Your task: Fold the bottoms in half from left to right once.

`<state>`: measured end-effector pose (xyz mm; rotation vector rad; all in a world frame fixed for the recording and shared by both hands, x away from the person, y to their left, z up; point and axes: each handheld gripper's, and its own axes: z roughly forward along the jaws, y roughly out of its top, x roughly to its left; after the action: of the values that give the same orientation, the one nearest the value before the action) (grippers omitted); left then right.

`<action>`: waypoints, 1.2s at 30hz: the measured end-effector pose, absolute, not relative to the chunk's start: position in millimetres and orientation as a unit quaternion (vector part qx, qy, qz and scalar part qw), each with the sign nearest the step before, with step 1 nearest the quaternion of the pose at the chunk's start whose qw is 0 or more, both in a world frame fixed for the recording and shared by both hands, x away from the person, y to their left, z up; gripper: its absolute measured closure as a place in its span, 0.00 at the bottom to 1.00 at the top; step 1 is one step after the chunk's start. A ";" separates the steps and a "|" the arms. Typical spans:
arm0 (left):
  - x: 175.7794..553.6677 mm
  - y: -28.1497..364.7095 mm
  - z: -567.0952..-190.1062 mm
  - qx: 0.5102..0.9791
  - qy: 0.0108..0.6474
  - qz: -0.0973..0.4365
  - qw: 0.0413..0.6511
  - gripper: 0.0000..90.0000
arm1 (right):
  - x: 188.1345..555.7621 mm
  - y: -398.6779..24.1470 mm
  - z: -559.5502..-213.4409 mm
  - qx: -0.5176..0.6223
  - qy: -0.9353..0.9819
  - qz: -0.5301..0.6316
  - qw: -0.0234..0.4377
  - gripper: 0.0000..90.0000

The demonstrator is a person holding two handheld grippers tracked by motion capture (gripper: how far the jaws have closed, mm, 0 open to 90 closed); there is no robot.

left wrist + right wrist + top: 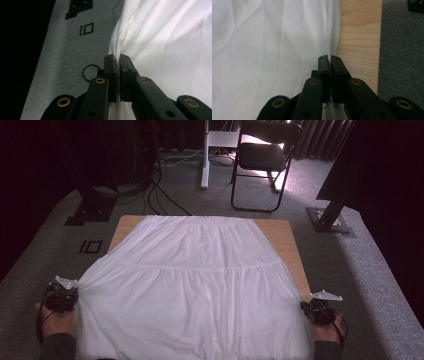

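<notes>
The white skirt [192, 285] lay spread flat over the wooden table [287, 237], its side edges pinched between the closed jaws of the left gripper [117, 58] and the right gripper [329, 58]. It looked light, soft and limp (likely to sag and crease), so holding these outer edges seemed wise.

A white skirt [195, 285] lies spread over the wooden worktop [287, 245], narrow end far. The left tool [62, 295] pinches its near-left edge, fabric bunched there; the right tool [316, 310] seems clamped on the near-right edge. A black chair [265, 155] stands beyond.
</notes>
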<state>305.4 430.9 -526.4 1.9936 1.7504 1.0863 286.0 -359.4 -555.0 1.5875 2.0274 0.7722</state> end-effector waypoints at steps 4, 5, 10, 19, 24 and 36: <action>310.7 443.9 -523.7 0.675 0.620 0.382 0.119 0.97 | 284.8 -364.0 -555.6 0.583 0.728 0.286 0.221 0.97; 310.3 442.5 -522.3 0.674 0.619 0.384 0.120 0.97 | 284.4 -364.3 -555.8 0.582 0.728 0.288 0.221 0.97; 299.2 423.5 -509.4 0.685 0.593 0.395 0.151 0.96 | 284.1 -364.2 -556.5 0.581 0.727 0.296 0.217 0.95; 277.6 388.4 -475.6 0.702 0.544 0.375 0.265 0.96 | 283.9 -363.4 -557.7 0.578 0.726 0.304 0.215 0.94; 273.7 364.8 -456.7 0.712 0.510 0.332 0.350 0.96 | 284.3 -362.1 -558.1 0.577 0.725 0.306 0.217 0.94; 300.5 257.6 -404.9 0.760 0.365 0.248 0.476 0.96 | 284.1 -360.1 -559.1 0.575 0.725 0.314 0.215 0.94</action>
<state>300.5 257.6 -404.9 1.8581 0.8930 0.6055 284.1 -360.1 -559.1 1.5932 2.0092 0.8711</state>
